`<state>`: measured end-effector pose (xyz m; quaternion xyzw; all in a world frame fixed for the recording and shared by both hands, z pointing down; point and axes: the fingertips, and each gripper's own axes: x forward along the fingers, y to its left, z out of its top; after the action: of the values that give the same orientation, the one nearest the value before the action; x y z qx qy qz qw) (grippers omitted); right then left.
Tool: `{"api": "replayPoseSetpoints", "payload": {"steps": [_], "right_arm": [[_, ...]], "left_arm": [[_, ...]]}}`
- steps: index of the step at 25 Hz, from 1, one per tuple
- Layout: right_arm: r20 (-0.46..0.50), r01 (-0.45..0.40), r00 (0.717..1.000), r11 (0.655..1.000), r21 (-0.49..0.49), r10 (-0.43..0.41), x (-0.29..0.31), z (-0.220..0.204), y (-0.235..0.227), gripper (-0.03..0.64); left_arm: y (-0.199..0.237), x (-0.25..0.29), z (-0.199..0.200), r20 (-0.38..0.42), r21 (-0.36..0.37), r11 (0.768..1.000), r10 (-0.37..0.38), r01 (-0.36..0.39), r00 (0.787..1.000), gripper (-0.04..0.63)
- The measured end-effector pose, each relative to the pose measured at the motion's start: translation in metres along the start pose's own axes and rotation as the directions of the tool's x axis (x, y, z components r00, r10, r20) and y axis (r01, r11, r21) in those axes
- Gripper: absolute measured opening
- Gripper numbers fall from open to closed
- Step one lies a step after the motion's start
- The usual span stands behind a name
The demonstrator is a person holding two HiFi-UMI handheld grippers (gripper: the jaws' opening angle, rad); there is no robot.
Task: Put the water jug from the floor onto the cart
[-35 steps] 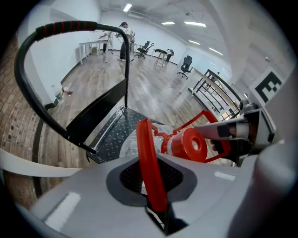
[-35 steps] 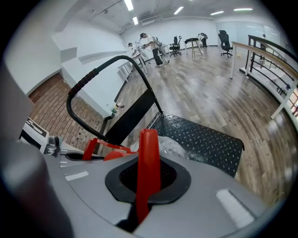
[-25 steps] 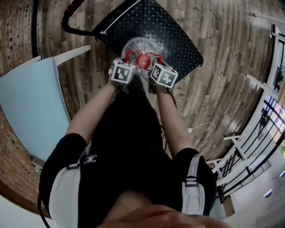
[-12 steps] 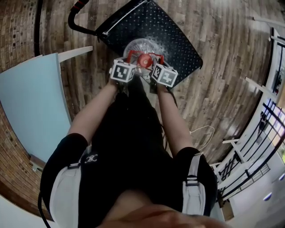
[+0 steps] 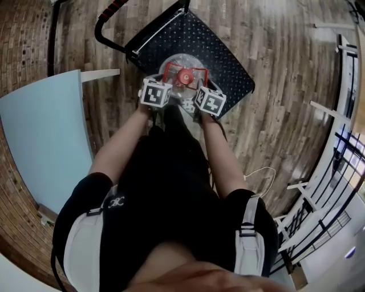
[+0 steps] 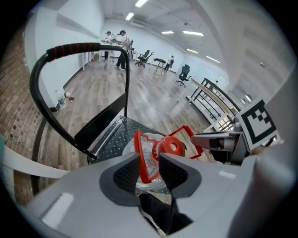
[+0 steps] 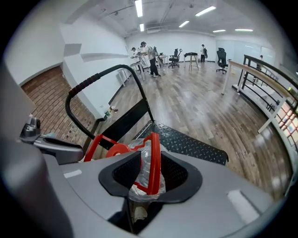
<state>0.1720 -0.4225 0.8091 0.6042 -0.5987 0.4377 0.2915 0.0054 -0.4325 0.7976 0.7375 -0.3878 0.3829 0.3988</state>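
Clear plastic water jug (image 5: 179, 61), red cap (image 6: 171, 146) and handle (image 6: 138, 153), on the black studded metal cart (image 5: 222, 51); handle loose between left gripper's (image 6: 150, 162) closing, right gripper's (image 7: 149, 168) opening fingers.

Open-plan office hall: wood-plank floor (image 7: 200, 107), office chairs (image 6: 185, 74), ceiling strip lights (image 7: 138, 8), brick wall (image 7: 46, 88).

both forearms (image 5: 122, 144) reach forward and down side by side, with the left gripper (image 6: 150, 169) and right gripper (image 7: 149, 174) pitched steeply downward and their marker cubes (image 5: 155, 93) close together. the left gripper's jaws stand wide and are closing slightly, the water jug's red handle (image 6: 141, 158) loose between the pads. the right gripper's jaws are opening, and another bar of the handle stands between them unpressed.
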Motion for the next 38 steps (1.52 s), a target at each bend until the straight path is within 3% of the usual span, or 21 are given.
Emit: {"api": "replayPoseSetpoints", "payload": {"steps": [5, 7, 9, 12, 15, 24, 30, 38], "right_arm": [[0.106, 0.018, 0.994, 1.0, 0.01, -0.019, -0.031, 0.021, 0.004, 0.108], [0.154, 0.008, 0.988, 1.0, 0.013, -0.01, -0.045, 0.032, 0.01, 0.065], [0.205, -0.026, 0.979, 0.999, 0.031, 0.019, -0.063, 0.041, 0.019, 0.015], [0.307, -0.105, 0.948, 0.993, 0.051, 0.085, -0.097, 0.065, 0.038, 0.015], [0.372, -0.157, 0.919, 0.987, 0.038, 0.132, -0.124, 0.09, 0.057, 0.014], [0.426, -0.181, 0.891, 0.983, 0.016, 0.157, -0.15, 0.11, 0.084, 0.014], [0.476, -0.166, 0.868, 0.986, 0.012, 0.14, -0.163, 0.129, 0.078, 0.014], [0.489, -0.184, 0.854, 0.982, -0.034, 0.176, -0.18, 0.141, 0.077, 0.012]], "left_arm": [[0.0, -0.026, 0.019, 0.086, 0.006, 0.999, 0.033, -0.034, 0.996, 0.087], [0.003, -0.038, 0.026, 0.124, 0.006, 0.998, 0.059, -0.06, 0.991, 0.05], [-0.001, -0.051, 0.031, 0.151, 0.005, 0.999, 0.047, -0.048, 0.987, 0.002], [-0.016, -0.073, 0.047, 0.205, 0.013, 1.0, -0.011, 0.008, 0.979, 0.002], [-0.025, -0.092, 0.065, 0.243, 0.035, 0.999, -0.023, 0.015, 0.97, 0.002], [-0.026, -0.117, 0.074, 0.285, 0.045, 0.999, -0.012, 0.0, 0.958, 0.0], [-0.022, -0.144, 0.105, 0.351, 0.048, 0.999, 0.001, -0.019, 0.936, 0.0], [-0.04, -0.167, 0.125, 0.388, 0.01, 0.999, -0.053, 0.053, 0.92, 0.0]]}}
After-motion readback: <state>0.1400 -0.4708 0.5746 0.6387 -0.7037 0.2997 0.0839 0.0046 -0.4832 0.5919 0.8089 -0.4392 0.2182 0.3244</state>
